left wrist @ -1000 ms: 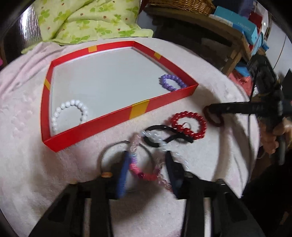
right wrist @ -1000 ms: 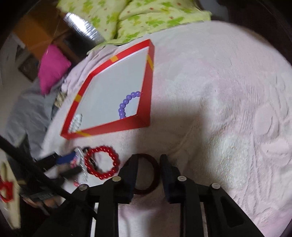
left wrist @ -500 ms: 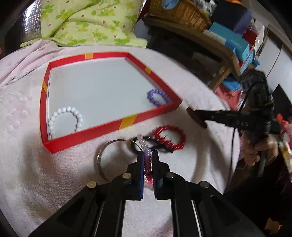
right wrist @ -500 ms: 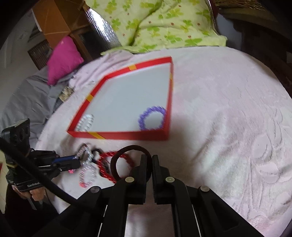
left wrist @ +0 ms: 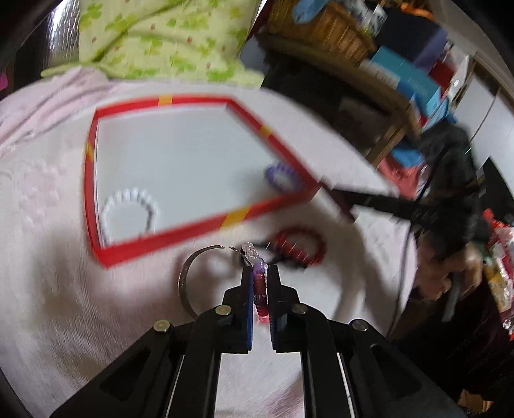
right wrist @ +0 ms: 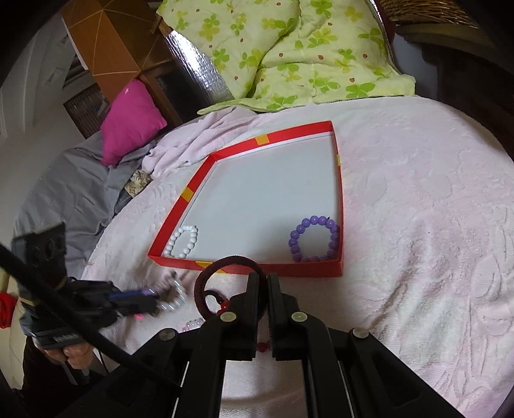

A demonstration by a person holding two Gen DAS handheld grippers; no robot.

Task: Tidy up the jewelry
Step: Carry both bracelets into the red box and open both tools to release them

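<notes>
A red-walled tray lies on the pale pink cloth, with a white pearl bracelet and a purple bead bracelet inside. My left gripper is shut on a bracelet of clear, purple and pink beads, just in front of the tray. Beside it on the cloth lie a metal bangle and a red bead bracelet. My right gripper is shut on a dark red hair tie, held off the cloth at the tray's near wall. The left gripper shows at the lower left there.
A green floral quilt lies behind the tray, with a pink cushion and grey cloth to the left. A wooden shelf with a wicker basket and boxes stands at the right. A black hair tie lies near the red bracelet.
Both grippers closed: the left on the mixed bead bracelet, the right on the dark red hair tie. The right one then rose with the tie toward the tray's near wall.
</notes>
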